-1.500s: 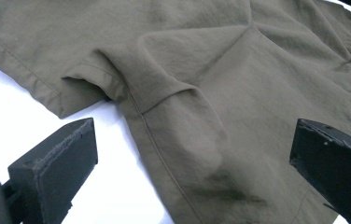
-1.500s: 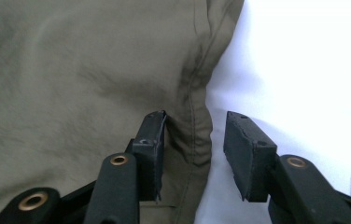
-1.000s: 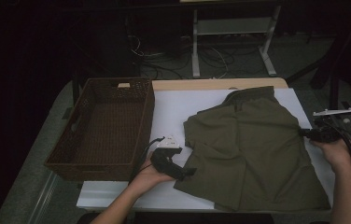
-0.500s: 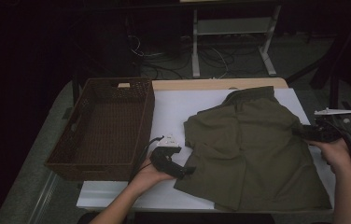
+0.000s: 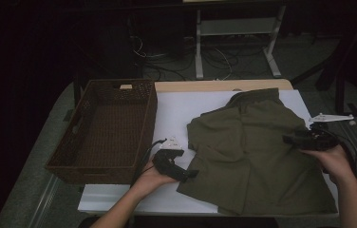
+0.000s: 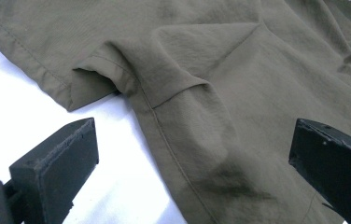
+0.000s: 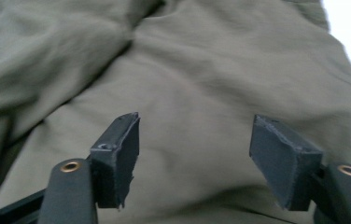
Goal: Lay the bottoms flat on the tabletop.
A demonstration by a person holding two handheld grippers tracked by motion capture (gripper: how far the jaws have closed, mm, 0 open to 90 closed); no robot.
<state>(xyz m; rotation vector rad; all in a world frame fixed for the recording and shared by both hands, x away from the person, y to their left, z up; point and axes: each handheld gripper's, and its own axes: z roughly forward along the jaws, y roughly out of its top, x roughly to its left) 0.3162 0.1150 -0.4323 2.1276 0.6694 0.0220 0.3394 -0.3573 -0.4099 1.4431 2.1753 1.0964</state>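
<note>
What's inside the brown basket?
The basket looks empty; just its woven bottom shows. The near wall hides the strip of floor right behind it, and the dim light could hide something small.

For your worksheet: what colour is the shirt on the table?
Plain olive green shirt, clearest in the left gripper view.

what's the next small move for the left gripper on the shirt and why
Probably ease the left gripper a little forward and close it on the shirt. Its jaws stand wide open, one over the white table, the other over the cloth, and the hem seam runs between them, not yet pinched. The right gripper is open over the shirt's other side, so neither has hold of it yet.
</note>
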